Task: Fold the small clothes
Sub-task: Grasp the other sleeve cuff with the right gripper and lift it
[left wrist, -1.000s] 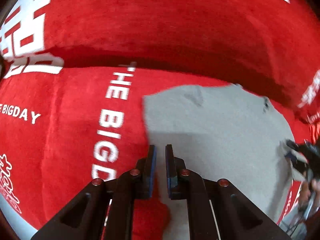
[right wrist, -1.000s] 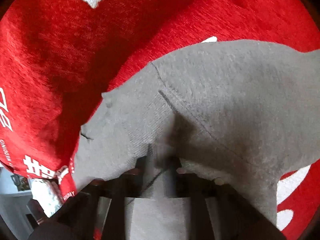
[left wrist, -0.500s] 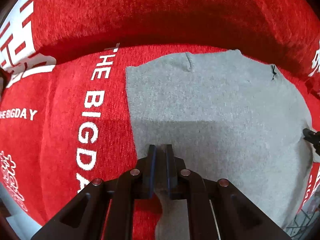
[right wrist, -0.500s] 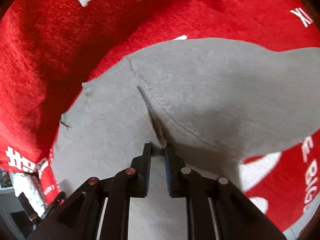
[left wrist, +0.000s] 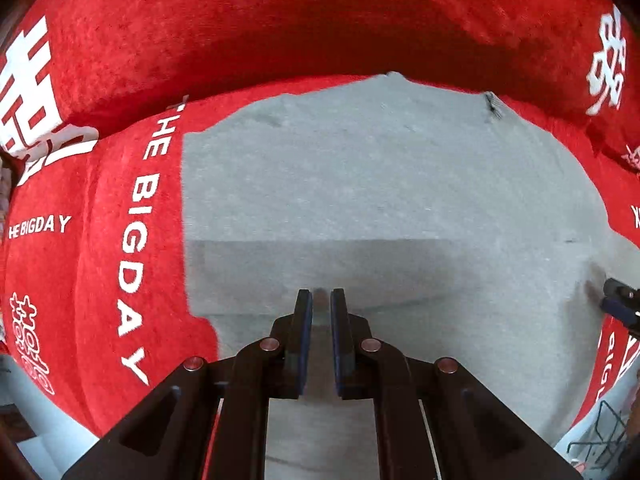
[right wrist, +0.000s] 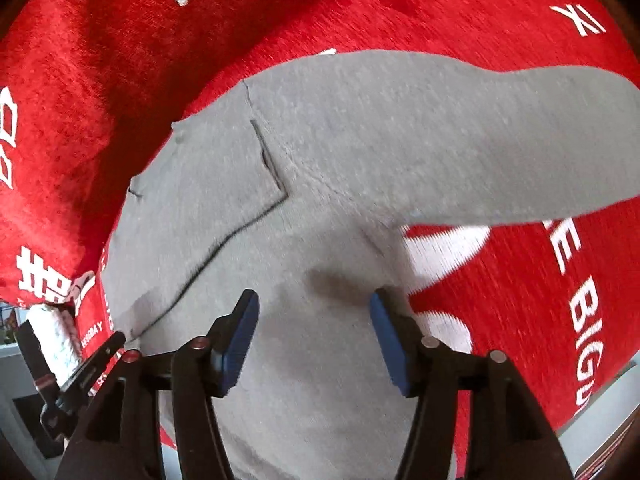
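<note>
We see grey garment [left wrist: 380, 184] spread flat on red printed cover [left wrist: 92, 240], ahead of and under both grippers. Left gripper [left wrist: 321, 300] pinches garment fold between pressed pads. Right gripper [right wrist: 314, 308] jaws opening wide above garment, gripping nothing.

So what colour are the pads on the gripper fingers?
Blue pads on black fingers, clearest in the right wrist view, above the grey knit garment.

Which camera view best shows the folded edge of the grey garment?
The left wrist view: the grey garment lies broad there, its fold a straight line across it. The right wrist view shows it skewed, one sleeve stretching right, the fold unclear.
</note>
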A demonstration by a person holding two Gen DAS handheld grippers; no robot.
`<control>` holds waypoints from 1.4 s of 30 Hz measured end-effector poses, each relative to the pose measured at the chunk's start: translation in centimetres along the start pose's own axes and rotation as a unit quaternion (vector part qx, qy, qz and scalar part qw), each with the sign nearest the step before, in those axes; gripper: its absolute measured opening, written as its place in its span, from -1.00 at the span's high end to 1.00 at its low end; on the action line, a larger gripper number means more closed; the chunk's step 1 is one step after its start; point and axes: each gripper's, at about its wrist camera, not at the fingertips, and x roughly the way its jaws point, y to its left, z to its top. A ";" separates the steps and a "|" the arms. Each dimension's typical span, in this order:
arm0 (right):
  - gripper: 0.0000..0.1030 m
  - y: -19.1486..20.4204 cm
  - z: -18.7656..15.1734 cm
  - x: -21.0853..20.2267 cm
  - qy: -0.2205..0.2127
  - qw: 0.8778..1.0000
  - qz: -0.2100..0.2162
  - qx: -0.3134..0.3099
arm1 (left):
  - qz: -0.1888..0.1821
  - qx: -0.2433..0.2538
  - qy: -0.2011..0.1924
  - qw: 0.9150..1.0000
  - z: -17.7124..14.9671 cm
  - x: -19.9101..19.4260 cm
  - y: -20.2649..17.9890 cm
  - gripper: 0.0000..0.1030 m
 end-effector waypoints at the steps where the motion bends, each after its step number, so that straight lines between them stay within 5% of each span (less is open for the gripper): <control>1: -0.39 -0.2 -0.2 0.0 0.000 1.000 0.005 0.003 | -0.001 -0.001 0.001 1.000 -0.1 -0.1 -0.6 0.79; 3: -0.42 -0.7 -0.4 -0.1 0.000 1.000 0.012 0.007 | -0.002 -0.003 0.007 1.000 -0.1 0.0 -1.6 -0.23; 4: -0.42 -1.1 -0.5 -0.2 -0.001 1.000 0.016 0.009 | 0.010 -0.006 0.005 1.000 -0.2 -0.1 -2.1 -1.00; 15: -0.44 -6.3 -0.7 -1.8 -0.011 0.998 0.043 0.051 | 0.042 0.022 -0.011 0.999 0.7 -1.1 -8.6 -0.97; 22: -0.44 -14.3 -0.4 -3.8 -0.043 0.985 0.073 0.147 | 0.027 0.059 0.011 0.998 1.0 0.3 -13.5 -0.97; 29: -0.44 -23.3 -0.4 -5.5 -0.098 0.950 0.103 0.278 | -0.013 0.099 -0.004 0.995 0.9 -0.3 -18.3 -0.97; 34: -0.44 -27.1 0.1 -5.8 -0.135 0.907 0.194 0.349 | -0.049 0.113 -0.013 0.992 0.9 -0.8 -20.9 -0.97; 42: -0.44 -28.2 3.6 -7.8 -0.190 0.889 0.224 0.351 | -0.079 0.130 -0.020 0.988 1.8 -0.5 -23.6 -0.97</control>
